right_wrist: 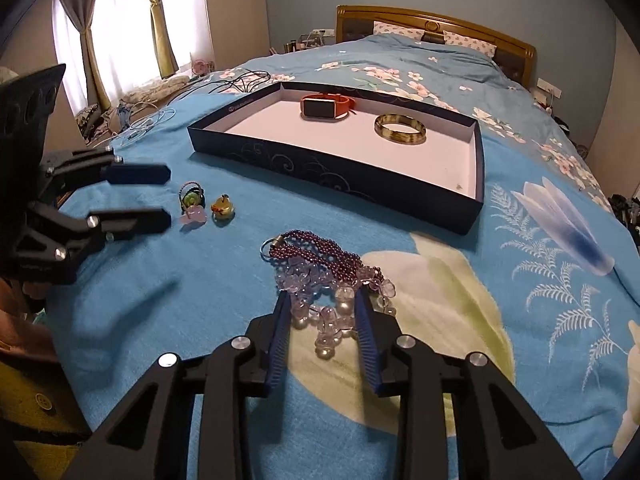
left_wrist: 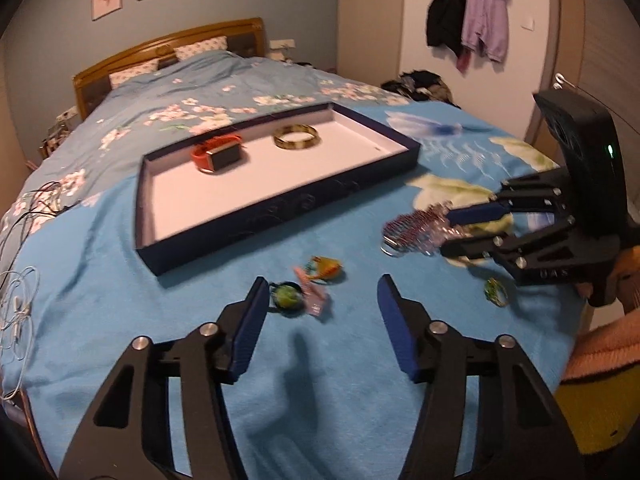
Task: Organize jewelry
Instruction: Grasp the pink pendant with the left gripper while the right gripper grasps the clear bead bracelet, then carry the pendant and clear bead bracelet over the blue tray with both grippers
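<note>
The right gripper (right_wrist: 322,300) points down at the bed with its blue pads set on either side of a heap of clear lilac crystal beads and dark purple bead strands (right_wrist: 320,272); the pads look to be touching the clear beads on both sides, so it is clenched on the beaded piece, whose silver ring end lies just ahead of the fingertips on the blue blanket (right_wrist: 440,248). To that gripper's left, the left gripper (left_wrist: 320,292) hangs over the blanket with its jaws apart and nothing between the pads. Just beyond its left fingertip lie a small green-and-black round charm (left_wrist: 286,298) and a pale pink clear trinket (left_wrist: 314,300), touching each other, and a little farther ahead sits a small orange-yellow duck-shaped charm (left_wrist: 326,268). A small green ring-like piece (left_wrist: 496,292) lies near the right gripper's body, apart from the others. Farther out from both grippers rests a shallow dark blue box lid with a white inside (right_wrist: 332,168), holding an orange-strapped square watch (right_wrist: 326,107) and a mottled yellow-brown bangle (right_wrist: 400,129), side by side but apart. White and black cables (left_wrist: 20,304) trail over the bed edge well left of the left gripper.
</note>
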